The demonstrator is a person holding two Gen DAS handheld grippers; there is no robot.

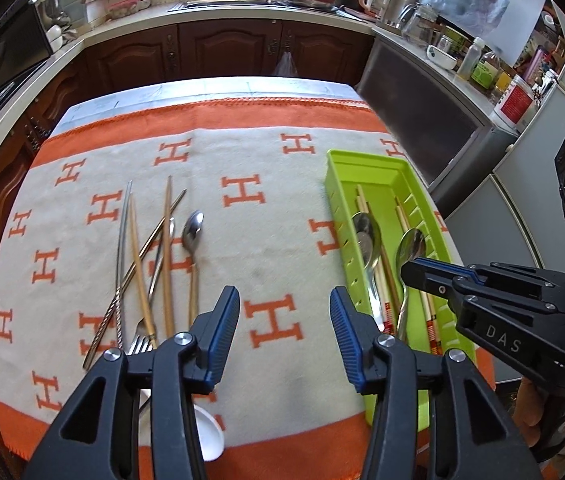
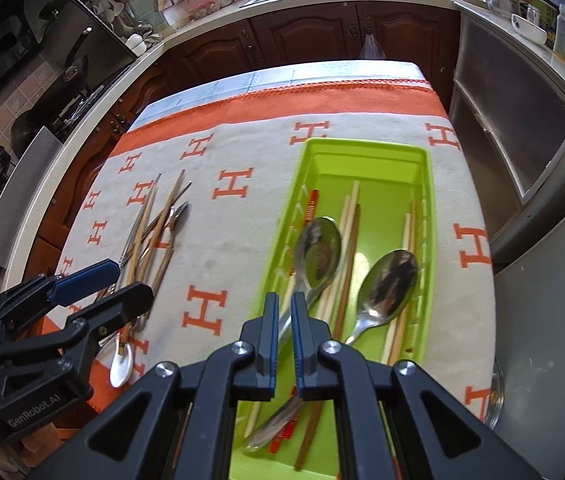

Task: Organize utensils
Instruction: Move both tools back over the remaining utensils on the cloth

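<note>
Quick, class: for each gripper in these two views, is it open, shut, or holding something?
Left gripper: open, nothing between its fingers, above the cloth.
Right gripper: shut, holding nothing, over the green tray.

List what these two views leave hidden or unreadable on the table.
- Fork: left wrist view, handle end behind the left gripper.
- White spoon: same view, mostly behind that gripper's finger.
- Tray: right wrist view, near end and utensil handles behind the right gripper.
- Loose utensil pile: right wrist view, too tangled to count.
</note>
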